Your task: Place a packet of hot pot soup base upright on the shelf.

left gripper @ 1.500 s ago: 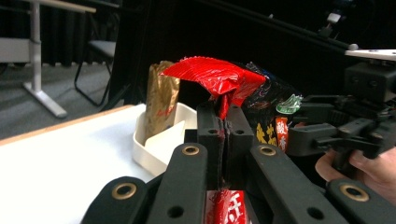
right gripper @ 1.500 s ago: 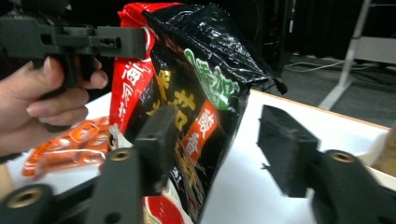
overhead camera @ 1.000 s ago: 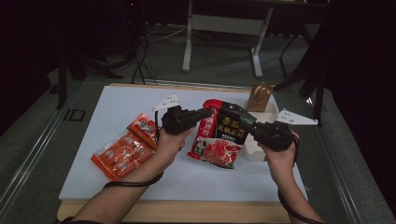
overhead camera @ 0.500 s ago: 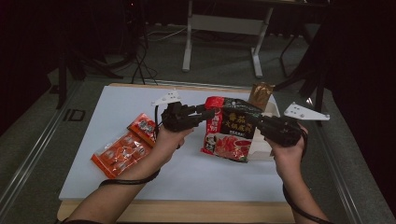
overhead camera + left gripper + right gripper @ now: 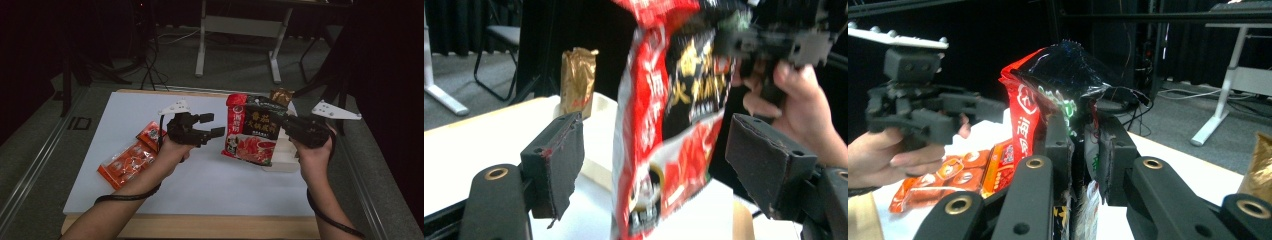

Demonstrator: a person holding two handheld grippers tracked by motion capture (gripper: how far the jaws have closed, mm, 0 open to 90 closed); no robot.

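Glossy red-black pouch (image 5: 253,131) crumpled between right gripper (image 5: 295,127) fingers, flat white table (image 5: 210,185)

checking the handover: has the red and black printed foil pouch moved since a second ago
Yes. The red and black printed foil pouch has risen from lying on the white table and now hangs upright in the right gripper.

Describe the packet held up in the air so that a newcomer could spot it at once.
On the white table, look right of centre above the pale box. The red-and-black pouch hangs there, clamped by the right hand-held gripper; it alone is off the table and upright.
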